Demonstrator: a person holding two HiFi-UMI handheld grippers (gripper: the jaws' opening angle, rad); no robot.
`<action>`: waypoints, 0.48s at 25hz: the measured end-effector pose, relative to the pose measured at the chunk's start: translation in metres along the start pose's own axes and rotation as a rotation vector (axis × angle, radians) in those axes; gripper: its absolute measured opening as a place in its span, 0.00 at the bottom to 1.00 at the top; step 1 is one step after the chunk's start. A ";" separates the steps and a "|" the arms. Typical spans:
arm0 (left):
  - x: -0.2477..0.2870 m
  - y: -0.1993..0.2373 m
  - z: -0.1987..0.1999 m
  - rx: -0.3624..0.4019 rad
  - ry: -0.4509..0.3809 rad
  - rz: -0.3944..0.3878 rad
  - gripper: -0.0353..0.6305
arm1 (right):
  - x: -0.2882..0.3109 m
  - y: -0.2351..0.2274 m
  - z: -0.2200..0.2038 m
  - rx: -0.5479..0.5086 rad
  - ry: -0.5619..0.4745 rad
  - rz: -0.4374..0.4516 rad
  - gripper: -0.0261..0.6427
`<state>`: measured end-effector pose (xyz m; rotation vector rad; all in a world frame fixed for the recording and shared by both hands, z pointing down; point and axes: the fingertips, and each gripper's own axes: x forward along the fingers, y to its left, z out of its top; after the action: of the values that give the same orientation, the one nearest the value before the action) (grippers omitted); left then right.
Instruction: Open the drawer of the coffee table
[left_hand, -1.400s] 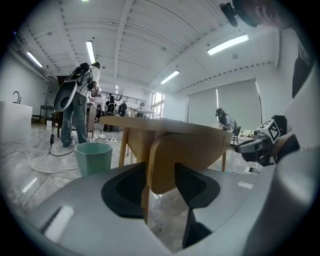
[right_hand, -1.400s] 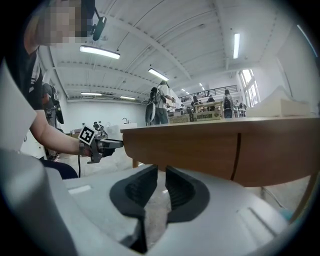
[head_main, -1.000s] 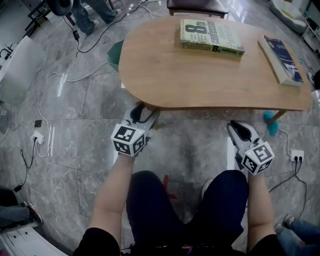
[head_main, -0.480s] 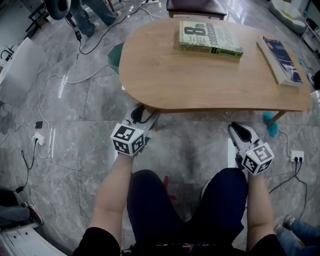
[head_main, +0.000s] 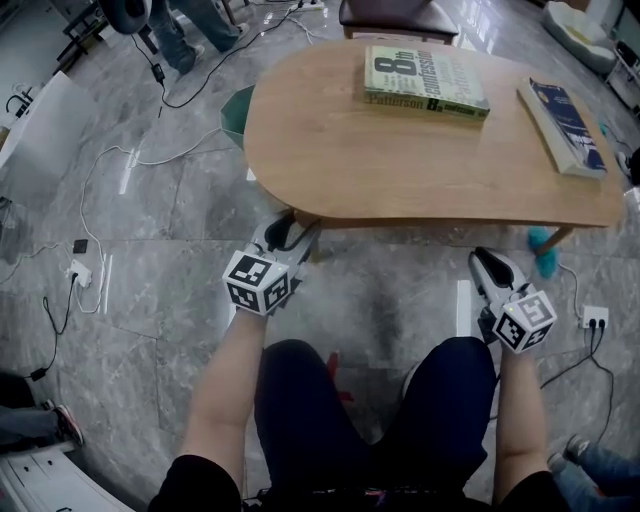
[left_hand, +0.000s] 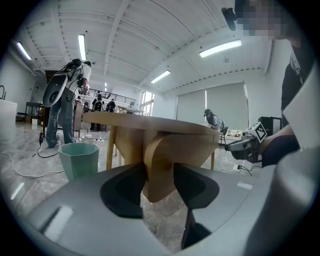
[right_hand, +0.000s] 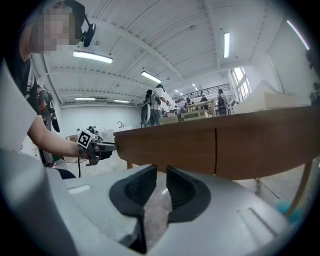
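The wooden coffee table (head_main: 420, 150) stands in front of me. Its drawer front (right_hand: 170, 145) runs under the top, with a vertical seam (right_hand: 216, 150) in the right gripper view. My left gripper (head_main: 290, 232) reaches under the table's near left edge. Its jaws are closing around the rounded wooden end (left_hand: 162, 160) of the front, and the pads appear to touch both its sides. My right gripper (head_main: 490, 262) hangs in front of the near right edge, apart from the wood. Its jaws (right_hand: 161, 186) stand nearly together with nothing between them.
A green book (head_main: 425, 78) and a blue book (head_main: 565, 120) lie on the top. A teal bin (head_main: 232, 112) stands by the table's left end and a dark chair (head_main: 395, 15) behind it. Cables and a power strip (head_main: 78, 272) lie on the floor at left. People stand further back.
The left gripper's jaws have drawn in around the wooden end. Both hands have stayed almost where they were.
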<state>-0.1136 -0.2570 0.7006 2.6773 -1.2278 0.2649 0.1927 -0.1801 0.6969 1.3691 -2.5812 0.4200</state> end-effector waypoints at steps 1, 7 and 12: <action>0.001 0.000 0.000 0.015 0.003 -0.009 0.32 | 0.000 -0.001 -0.001 0.003 -0.001 -0.001 0.11; 0.004 0.002 0.000 0.062 0.014 -0.073 0.33 | 0.005 0.005 -0.008 -0.002 0.021 0.013 0.11; 0.007 0.002 0.001 0.034 0.024 -0.152 0.35 | 0.010 0.007 -0.004 -0.017 0.025 0.025 0.11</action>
<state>-0.1105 -0.2635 0.7015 2.7702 -1.0146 0.2971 0.1818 -0.1826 0.7024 1.3185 -2.5789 0.4153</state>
